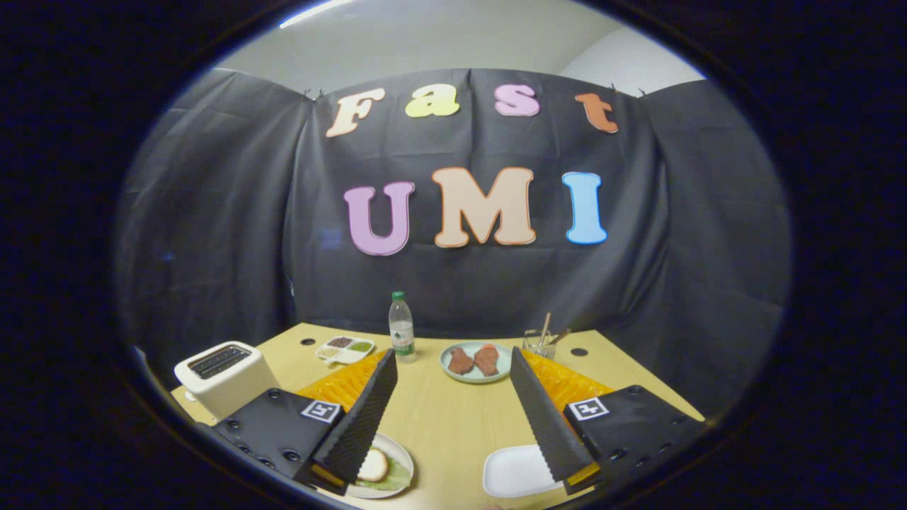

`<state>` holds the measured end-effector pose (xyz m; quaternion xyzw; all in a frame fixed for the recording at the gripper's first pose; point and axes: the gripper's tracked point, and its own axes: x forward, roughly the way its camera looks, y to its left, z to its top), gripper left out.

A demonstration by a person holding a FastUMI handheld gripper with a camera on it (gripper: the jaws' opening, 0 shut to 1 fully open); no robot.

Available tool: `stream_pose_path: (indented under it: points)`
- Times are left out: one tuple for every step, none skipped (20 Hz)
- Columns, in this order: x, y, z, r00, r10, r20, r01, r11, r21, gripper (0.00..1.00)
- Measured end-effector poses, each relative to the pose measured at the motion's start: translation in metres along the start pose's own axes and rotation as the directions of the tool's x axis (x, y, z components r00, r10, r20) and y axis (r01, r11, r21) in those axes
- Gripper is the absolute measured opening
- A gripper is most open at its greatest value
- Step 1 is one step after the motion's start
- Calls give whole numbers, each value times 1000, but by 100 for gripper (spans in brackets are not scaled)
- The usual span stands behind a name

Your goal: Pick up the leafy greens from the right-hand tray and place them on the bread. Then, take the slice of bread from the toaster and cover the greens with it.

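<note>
While fingers [453,411] spread wide, empty, bread [373,465] on greens [394,479] beside one finger

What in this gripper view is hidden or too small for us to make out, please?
- Toaster: slot too dark to show whether a slice sits inside.
- Round plate: bread and greens partly hidden behind a finger of the open claw.
- White tray: partly covered by the other finger.
- Divided dish: contents too small to identify.
</note>
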<state>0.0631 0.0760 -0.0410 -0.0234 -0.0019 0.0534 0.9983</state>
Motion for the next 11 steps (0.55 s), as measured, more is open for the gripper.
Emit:
stream_pose_path:
  points:
    - [-1,-7,8,1000,-11,12,12,1000,-15,100]
    - [-2,-16,16,999,-25,25,25,999,-27,100]
    - [-3,-21,23,999,-29,38,30,999,-34,100]
    - [-5,-23,28,998,-32,50,34,999,-39,100]
    - [-6,-27,32,998,-37,55,39,998,-44,100]
    - [-6,-32,31,998,-40,55,43,998,-49,100]
    - [-6,-35,31,998,-41,53,44,998,-52,100]
    - [-6,-39,31,998,-43,51,45,998,-52,100]
    - [-7,-41,33,998,-44,53,47,998,-49,100]
    - [-6,-44,34,997,-45,55,48,998,-43,100]
    - [-7,-47,35,997,-47,57,49,998,-36,100]
